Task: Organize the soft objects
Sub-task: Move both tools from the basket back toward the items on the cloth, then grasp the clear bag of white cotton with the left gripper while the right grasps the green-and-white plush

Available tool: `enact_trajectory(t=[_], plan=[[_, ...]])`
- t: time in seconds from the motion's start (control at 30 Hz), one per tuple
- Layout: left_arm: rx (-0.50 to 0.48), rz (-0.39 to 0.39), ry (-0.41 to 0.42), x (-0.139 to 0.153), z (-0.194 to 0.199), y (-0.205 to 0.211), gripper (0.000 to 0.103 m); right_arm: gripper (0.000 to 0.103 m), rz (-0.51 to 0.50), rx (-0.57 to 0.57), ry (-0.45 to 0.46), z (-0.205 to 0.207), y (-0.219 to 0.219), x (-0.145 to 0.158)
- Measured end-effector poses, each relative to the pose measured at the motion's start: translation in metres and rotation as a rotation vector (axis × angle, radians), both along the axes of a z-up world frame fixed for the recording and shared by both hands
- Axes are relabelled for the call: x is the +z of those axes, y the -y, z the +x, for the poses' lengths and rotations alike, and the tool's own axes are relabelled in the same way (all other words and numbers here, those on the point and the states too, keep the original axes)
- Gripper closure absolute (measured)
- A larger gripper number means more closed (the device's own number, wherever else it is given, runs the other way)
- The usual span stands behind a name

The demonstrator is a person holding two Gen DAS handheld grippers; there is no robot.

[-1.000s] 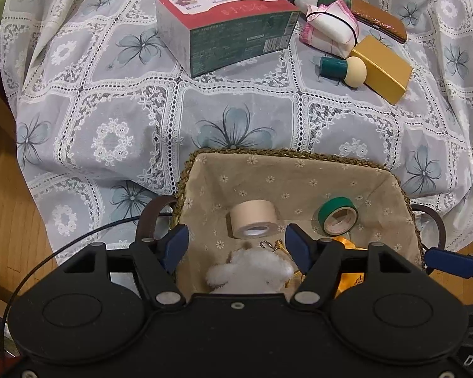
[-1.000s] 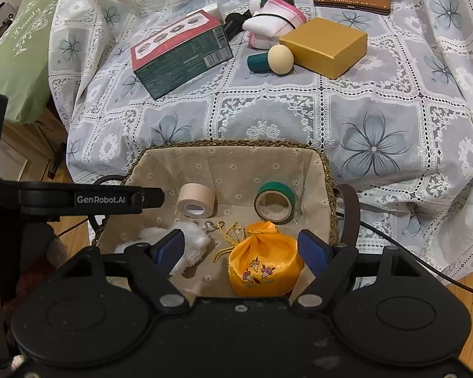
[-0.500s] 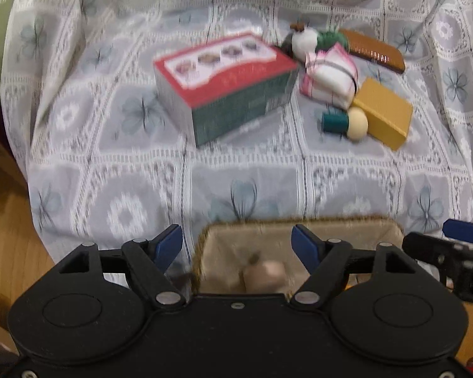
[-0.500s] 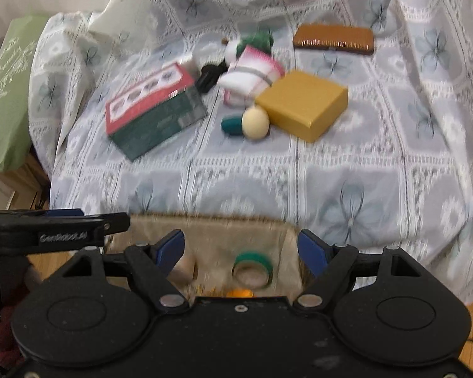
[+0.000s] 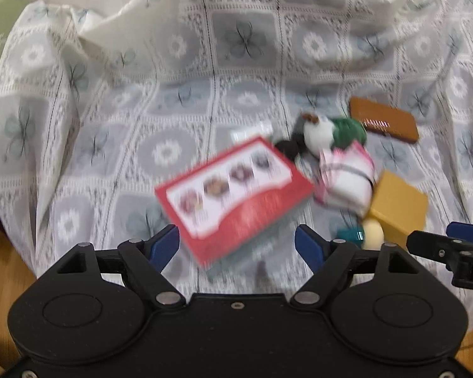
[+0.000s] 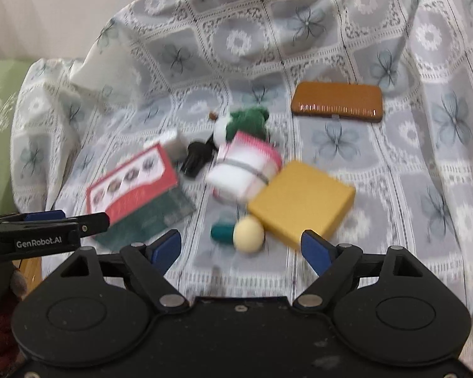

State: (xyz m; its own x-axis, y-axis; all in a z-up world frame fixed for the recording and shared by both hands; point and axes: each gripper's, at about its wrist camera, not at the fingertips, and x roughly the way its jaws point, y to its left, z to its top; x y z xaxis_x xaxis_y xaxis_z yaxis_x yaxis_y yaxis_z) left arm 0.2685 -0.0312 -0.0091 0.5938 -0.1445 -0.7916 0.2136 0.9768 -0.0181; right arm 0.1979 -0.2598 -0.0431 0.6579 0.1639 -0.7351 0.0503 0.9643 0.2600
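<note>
You've got the lace cloth [image 6: 347, 47] spread under everything, red-topped box [image 6: 132, 186] left, gold box [image 6: 299, 198] touching the banded pink-white fabric bundle [image 6: 242, 170], green-white plush [image 6: 242, 123] just behind it, and both your left gripper [image 5: 236, 242] and right gripper [image 6: 241, 247] spread wide, holding nothing

- Your cloth [image 6: 331, 47] is grey and white with lace flowers.
- Your box [image 6: 135, 182] has a red top and dark green sides.
- The square box [image 6: 302, 201] is mustard yellow.
- The case [image 6: 337, 102] is brown.
- Each claw has blue pads [image 6: 167, 247].
</note>
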Motion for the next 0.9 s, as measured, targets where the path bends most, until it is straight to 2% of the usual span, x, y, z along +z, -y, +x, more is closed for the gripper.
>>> enact_trajectory(t=[0.4,0.53,0.77,0.9], plan=[[0.012,0.003,-0.008,0.002,0.100,0.015,0.026,0.019,-0.070,-0.012,0.051,0.100,-0.006,-0.001],[0.001,0.038,-0.030,-0.008,0.125,0.024,0.026,0.019,-0.100,-0.009,0.041,0.127,-0.010,-0.012],[-0.073,0.100,-0.105,-0.034,0.153,0.037,0.024,0.019,-0.126,0.004,-0.001,0.162,-0.012,-0.032],[-0.054,0.110,-0.124,-0.044,0.168,0.032,0.024,0.019,-0.139,0.015,-0.013,0.174,-0.012,-0.039]])
